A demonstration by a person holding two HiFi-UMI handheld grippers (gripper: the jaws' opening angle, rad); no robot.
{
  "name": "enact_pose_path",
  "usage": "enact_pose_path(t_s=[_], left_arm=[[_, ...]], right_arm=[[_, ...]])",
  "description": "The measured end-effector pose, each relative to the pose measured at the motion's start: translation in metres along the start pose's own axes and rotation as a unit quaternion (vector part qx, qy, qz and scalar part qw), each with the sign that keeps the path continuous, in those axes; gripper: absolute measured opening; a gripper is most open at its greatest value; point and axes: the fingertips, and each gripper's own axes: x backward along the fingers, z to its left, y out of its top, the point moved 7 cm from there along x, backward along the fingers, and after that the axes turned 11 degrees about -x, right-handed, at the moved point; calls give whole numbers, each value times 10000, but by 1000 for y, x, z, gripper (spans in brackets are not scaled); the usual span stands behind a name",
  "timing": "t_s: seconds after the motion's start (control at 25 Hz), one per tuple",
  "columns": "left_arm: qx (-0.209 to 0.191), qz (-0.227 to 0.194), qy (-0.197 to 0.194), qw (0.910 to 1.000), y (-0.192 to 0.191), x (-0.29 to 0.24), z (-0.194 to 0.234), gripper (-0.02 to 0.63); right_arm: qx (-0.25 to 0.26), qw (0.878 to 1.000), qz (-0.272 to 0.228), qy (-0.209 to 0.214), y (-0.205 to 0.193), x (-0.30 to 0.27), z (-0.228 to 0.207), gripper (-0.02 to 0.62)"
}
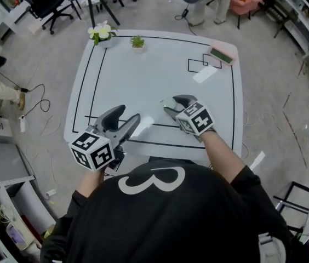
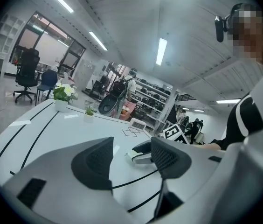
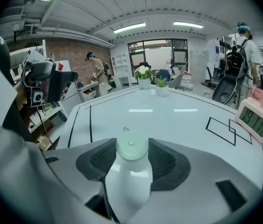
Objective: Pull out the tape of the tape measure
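Observation:
The tape measure (image 3: pixel 130 174) is a white case with a pale green round cap, and a small metal hook pokes out just beyond it. My right gripper (image 3: pixel 131 158) is shut on it, both dark pads pressing on its sides, low over the white table (image 1: pixel 143 75). In the head view the right gripper (image 1: pixel 171 104) is at the table's front middle, with the tape measure (image 1: pixel 168 103) at its tips. My left gripper (image 1: pixel 130 114) hangs to the left of it, open and with nothing in it. From the left gripper (image 2: pixel 131 160) view the tape measure (image 2: pixel 134 156) shows a short way ahead.
A vase of white flowers (image 1: pixel 102 33) and a small green plant (image 1: pixel 137 42) stand at the table's far edge. A pink clock (image 1: pixel 222 53) sits at the far right corner. Black tape lines and white strips (image 1: pixel 204 74) mark the tabletop. Office chairs and shelves surround the table.

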Motion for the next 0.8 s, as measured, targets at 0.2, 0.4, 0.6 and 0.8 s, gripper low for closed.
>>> enact_pose_path(t_s=[0.2, 0.4, 0.6, 0.8], left_arm=[[-123, -87, -64, 9999, 4, 2, -10, 239], [-352, -128, -168, 9992, 6, 6, -30, 238], [-527, -265, -262, 9979, 11, 15, -46, 238], [-814, -296, -516, 9949, 18, 30, -69, 235]], right_arm=[[64, 9992, -331, 212, 16, 31, 20, 222], [96, 9956, -707, 604, 26, 66, 51, 222], [234, 9914, -967, 850, 32, 98, 80, 222], [231, 9852, -1115, 1281, 33, 127, 109, 222]])
